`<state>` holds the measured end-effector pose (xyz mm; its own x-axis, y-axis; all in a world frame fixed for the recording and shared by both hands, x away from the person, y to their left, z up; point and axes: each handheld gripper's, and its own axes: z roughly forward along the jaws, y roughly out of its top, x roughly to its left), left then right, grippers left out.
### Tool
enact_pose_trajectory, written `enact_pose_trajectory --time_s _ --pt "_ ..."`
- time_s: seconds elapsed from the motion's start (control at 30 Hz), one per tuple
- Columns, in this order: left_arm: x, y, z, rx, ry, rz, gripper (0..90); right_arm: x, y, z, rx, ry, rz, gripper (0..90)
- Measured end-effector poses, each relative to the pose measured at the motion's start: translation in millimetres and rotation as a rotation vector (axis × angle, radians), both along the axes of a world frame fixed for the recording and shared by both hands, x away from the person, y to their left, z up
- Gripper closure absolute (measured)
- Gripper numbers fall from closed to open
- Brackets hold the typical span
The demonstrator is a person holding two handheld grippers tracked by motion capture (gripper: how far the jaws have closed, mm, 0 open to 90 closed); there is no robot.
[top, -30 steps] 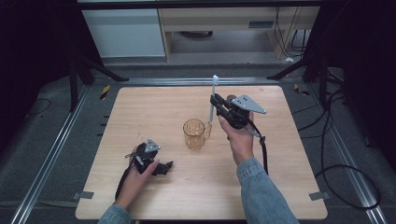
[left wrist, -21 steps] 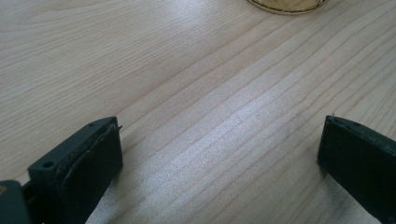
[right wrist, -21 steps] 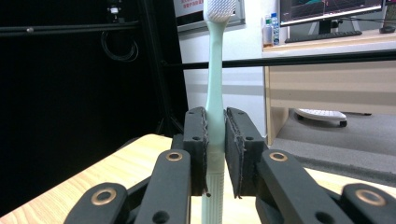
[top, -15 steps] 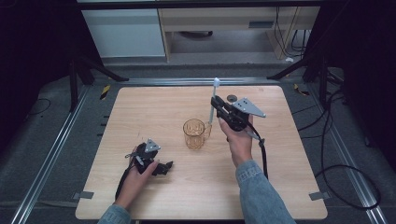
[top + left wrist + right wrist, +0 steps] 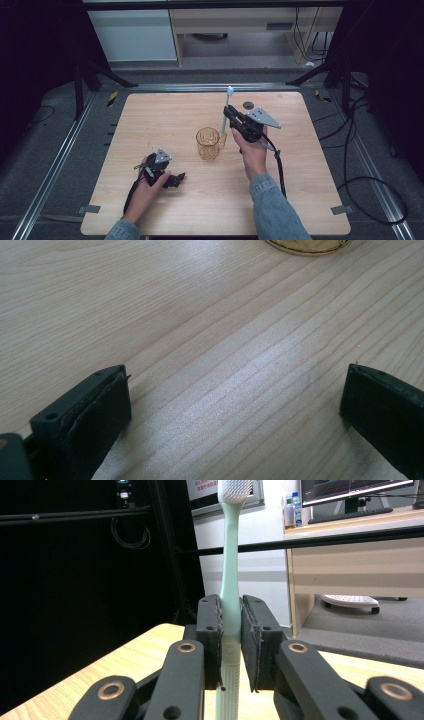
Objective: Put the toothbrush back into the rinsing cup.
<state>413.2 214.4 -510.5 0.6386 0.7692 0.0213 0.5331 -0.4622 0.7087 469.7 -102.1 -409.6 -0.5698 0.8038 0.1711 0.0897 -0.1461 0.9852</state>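
My right gripper [image 5: 231, 116] was clamped on the toothbrush [image 5: 226, 108], no question about it: in the right gripper view both black pads squeezed the pale green handle [image 5: 230, 605] from either side, low on its length, with the ribbed foot of the handle poking out below them. The brush stood upright in that view, its white bristle head [image 5: 235, 490] at the very top. From the high view I had it lifted off the wooden table [image 5: 150, 120], the brush leaning a little, head away from me, just beside the amber glass mug [image 5: 208, 143] on the mug's right. The mug stood upright near the middle of the table, its handle turned toward my right hand [image 5: 252, 152]. A small dark round thing [image 5: 248, 105] lay on the table just beyond the gripper; what it was, I couldn't tell. My left gripper [image 5: 175, 178] lay low on the near left part of the table, well apart from the mug, and its jaws stood wide with only bare wood between them in the left gripper view, the mug's rounded base [image 5: 307, 245] just peeking in at the top edge.
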Motion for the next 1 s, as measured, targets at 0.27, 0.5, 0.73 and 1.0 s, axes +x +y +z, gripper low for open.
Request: enact_pose_trajectory --time_s 0.27,0.5,0.73,1.0 --pt "0.0 0.0 0.0 0.000 0.000 0.000 0.0 1.1 1.1 -5.2 0.019 -0.011 0.004 79.1" --pt "0.0 0.0 0.0 0.000 0.000 0.000 0.0 1.1 1.0 -7.7 0.015 -0.011 0.004 79.2" --pt "0.0 0.0 0.0 0.000 0.000 0.000 0.0 1.3 2.4 -8.8 0.008 -0.013 0.002 79.1" --pt "0.0 0.0 0.0 0.000 0.000 0.000 0.0 -4.3 13.8 -8.2 -0.053 -0.038 -0.035 79.2"
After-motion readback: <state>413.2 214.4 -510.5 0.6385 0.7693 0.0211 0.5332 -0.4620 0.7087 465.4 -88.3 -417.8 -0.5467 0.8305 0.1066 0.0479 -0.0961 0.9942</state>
